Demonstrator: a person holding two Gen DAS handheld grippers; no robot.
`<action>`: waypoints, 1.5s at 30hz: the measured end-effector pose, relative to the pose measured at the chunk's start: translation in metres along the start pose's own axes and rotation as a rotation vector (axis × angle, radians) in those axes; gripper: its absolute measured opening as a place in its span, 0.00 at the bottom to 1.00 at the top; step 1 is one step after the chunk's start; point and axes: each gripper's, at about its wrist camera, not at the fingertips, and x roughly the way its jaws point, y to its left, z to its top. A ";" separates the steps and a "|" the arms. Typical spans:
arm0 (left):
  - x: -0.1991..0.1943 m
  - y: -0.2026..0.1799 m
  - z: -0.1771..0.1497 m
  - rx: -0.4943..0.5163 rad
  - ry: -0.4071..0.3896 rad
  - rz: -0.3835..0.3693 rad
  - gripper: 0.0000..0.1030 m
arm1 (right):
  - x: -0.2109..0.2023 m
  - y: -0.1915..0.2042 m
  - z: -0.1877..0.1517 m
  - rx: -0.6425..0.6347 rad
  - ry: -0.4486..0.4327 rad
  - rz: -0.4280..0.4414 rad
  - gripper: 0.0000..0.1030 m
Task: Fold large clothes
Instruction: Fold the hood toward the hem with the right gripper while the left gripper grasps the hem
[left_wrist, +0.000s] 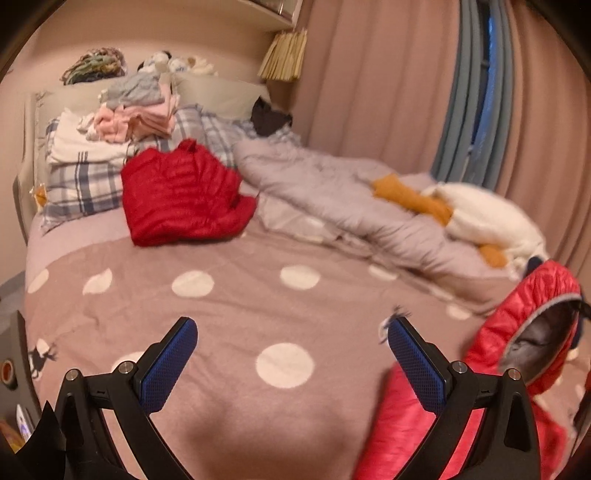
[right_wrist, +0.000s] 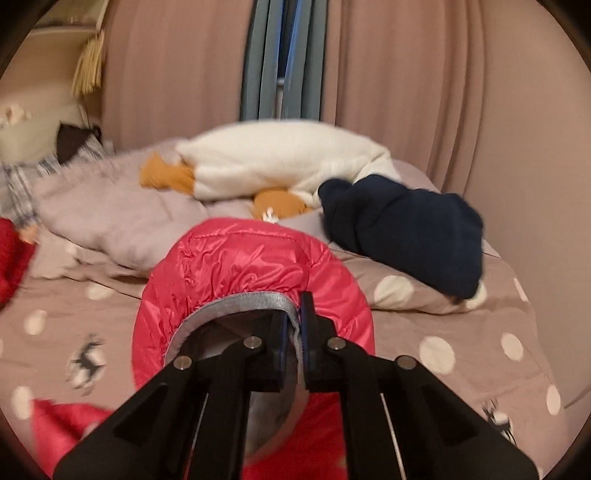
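Note:
A pink-red puffer jacket (right_wrist: 251, 266) with a grey-lined hood lies on the polka-dot bedspread (left_wrist: 229, 302). My right gripper (right_wrist: 295, 325) is shut on the grey rim of its hood and holds the hood up. The same jacket shows at the lower right of the left wrist view (left_wrist: 528, 332). My left gripper (left_wrist: 291, 354) is open and empty above the bedspread, left of the jacket. A darker red puffer jacket (left_wrist: 181, 192) lies folded near the pillows.
A stack of folded clothes (left_wrist: 136, 110) sits on plaid pillows (left_wrist: 81, 184). A crumpled grey duvet (left_wrist: 332, 192), a white and orange plush (right_wrist: 273, 158) and a navy garment (right_wrist: 406, 225) lie along the curtain side. Curtains (left_wrist: 369, 74) hang behind the bed.

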 end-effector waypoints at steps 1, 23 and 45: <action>-0.007 0.000 0.001 0.004 -0.011 0.008 0.99 | -0.022 -0.003 -0.003 0.002 -0.017 0.014 0.06; -0.092 -0.043 -0.014 0.061 0.002 -0.167 0.99 | -0.206 -0.035 -0.111 -0.067 0.022 0.052 0.57; 0.112 -0.182 -0.115 -0.088 0.608 -0.530 0.47 | -0.024 -0.030 -0.166 0.460 0.352 0.300 0.07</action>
